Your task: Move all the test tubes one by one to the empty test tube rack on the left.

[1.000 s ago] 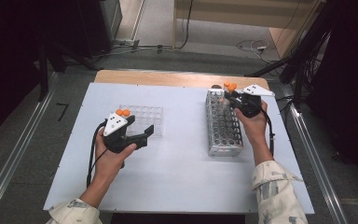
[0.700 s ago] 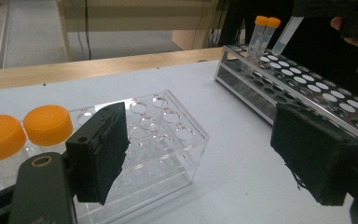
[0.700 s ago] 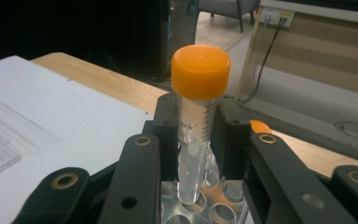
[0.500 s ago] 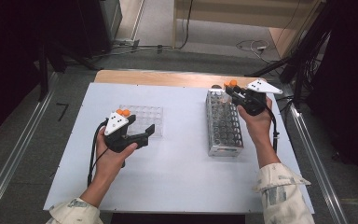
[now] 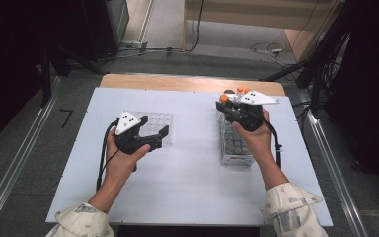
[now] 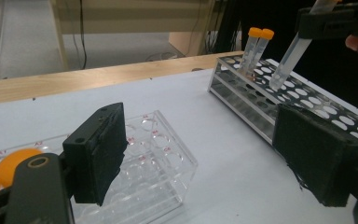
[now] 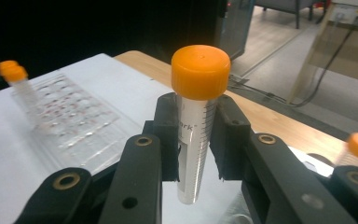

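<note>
Right hand-held gripper around tube

The left tongs are held low in the left hand, their jaws wide apart and pointing to the right. The right tongs, held higher in the right hand, have their jaws closed.

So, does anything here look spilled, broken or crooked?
Nothing spilled or broken. The tube clamped in the right gripper hangs tilted above the metal rack, while two others stand upright in it.
</note>
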A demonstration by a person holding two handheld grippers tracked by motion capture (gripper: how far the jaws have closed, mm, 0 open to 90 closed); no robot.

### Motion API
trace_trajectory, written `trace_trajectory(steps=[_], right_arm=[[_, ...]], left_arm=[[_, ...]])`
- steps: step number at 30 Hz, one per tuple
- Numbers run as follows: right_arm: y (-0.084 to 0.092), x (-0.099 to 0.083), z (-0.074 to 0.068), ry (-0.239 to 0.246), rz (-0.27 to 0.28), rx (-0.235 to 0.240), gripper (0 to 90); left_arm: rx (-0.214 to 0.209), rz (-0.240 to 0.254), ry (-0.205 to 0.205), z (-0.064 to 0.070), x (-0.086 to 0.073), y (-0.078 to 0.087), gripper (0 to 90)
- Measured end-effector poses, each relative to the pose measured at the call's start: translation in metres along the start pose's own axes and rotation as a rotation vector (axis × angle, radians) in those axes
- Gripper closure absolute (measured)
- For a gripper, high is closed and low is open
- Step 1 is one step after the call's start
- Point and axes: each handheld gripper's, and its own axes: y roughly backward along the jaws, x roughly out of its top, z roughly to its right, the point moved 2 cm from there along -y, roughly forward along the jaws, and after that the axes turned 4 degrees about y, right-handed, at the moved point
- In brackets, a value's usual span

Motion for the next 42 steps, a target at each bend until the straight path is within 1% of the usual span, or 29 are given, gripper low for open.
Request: trace_trajectory(steps=[3,7,8,13,16,20,23,26,28,32,35,40,42], right_arm=[[-0.005,0.001,-0.015,0.007,-0.002,0.041,71.8],[-0.012,0.002,-0.032,0.020,-0.011,0.078,71.8],[-0.015,0.002,-0.037,0.026,-0.017,0.092,71.8],[-0.025,-0.001,-0.060,0.055,-0.041,0.138,71.8],[-0.031,-0.003,-0.072,0.063,-0.059,0.165,71.8],[-0.037,-0.005,-0.084,0.072,-0.075,0.193,71.8],[-0.040,-0.006,-0.090,0.075,-0.081,0.210,71.8],[-0.040,-0.006,-0.096,0.076,-0.079,0.233,71.8],[-0.040,-0.006,-0.099,0.069,-0.076,0.249,71.8],[-0.039,-0.005,-0.103,0.063,-0.068,0.276,71.8],[-0.039,-0.003,-0.106,0.062,-0.067,0.285,71.8],[-0.041,-0.004,-0.108,0.059,-0.067,0.295,71.9],[-0.041,-0.004,-0.109,0.052,-0.065,0.304,71.8]], left_arm=[[-0.009,0.004,-0.003,0.004,0.005,-0.002,18.7],[-0.021,0.017,-0.006,0.009,0.011,-0.004,18.7],[-0.028,0.016,-0.014,0.011,0.012,-0.004,18.9],[-0.053,0.028,-0.023,0.021,0.018,-0.006,20.6],[-0.071,0.030,-0.036,0.028,0.021,-0.007,21.4],[-0.100,0.019,-0.058,0.037,0.022,-0.010,24.6],[-0.107,0.015,-0.077,0.040,0.022,-0.012,27.2],[-0.119,0.003,-0.100,0.042,0.020,-0.014,32.7],[-0.125,0.006,-0.113,0.043,0.019,-0.014,37.8],[-0.133,0.007,-0.124,0.046,0.019,-0.015,40.6],[-0.129,0.004,-0.140,0.047,0.017,-0.017,41.2],[-0.137,0.006,-0.132,0.049,0.016,-0.017,43.5],[-0.130,0.009,-0.133,0.049,0.016,-0.017,46.5]])
